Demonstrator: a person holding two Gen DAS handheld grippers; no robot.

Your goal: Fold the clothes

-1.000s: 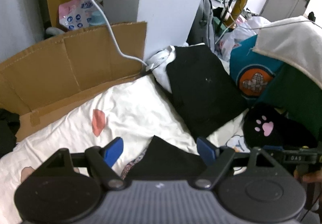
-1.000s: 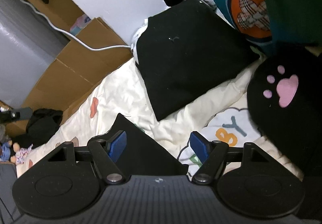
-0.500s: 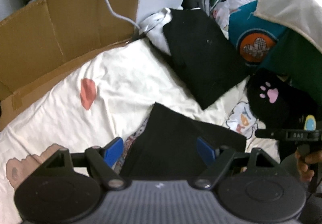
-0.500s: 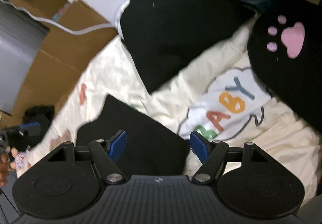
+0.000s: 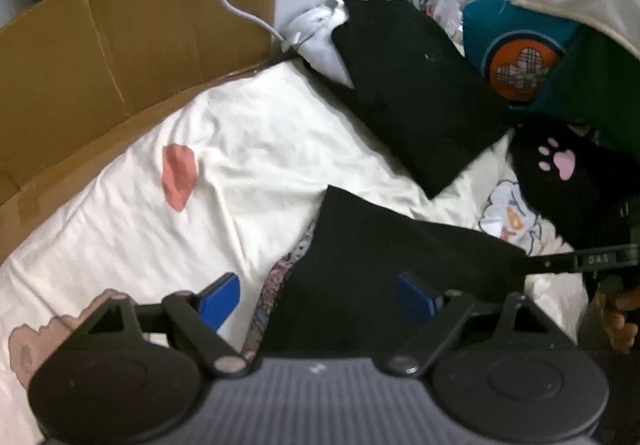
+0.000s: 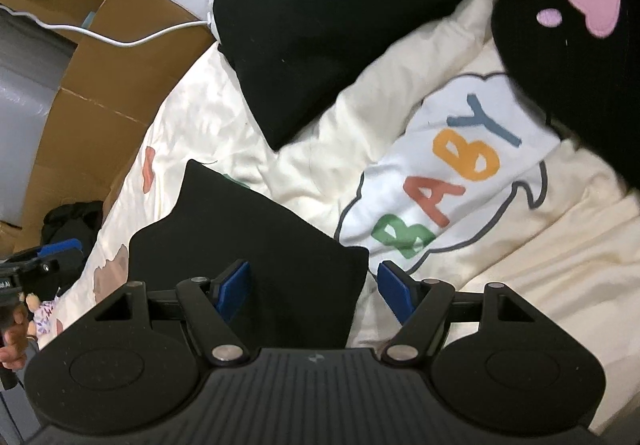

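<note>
Each gripper's body hides the near edge of the black garment (image 5: 384,277), closer than before beneath the opening left gripper (image 5: 318,299) and parted, empty right gripper (image 6: 314,287).

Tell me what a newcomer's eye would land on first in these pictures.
First, the colourful BABY print on the cream bedsheet, right of centre in the right wrist view. Above it, at the top right, sits a black plush with a pink paw mark. Nearest both cameras lies a flat black garment, with the open left gripper and open right gripper poised over its near edge.
</note>
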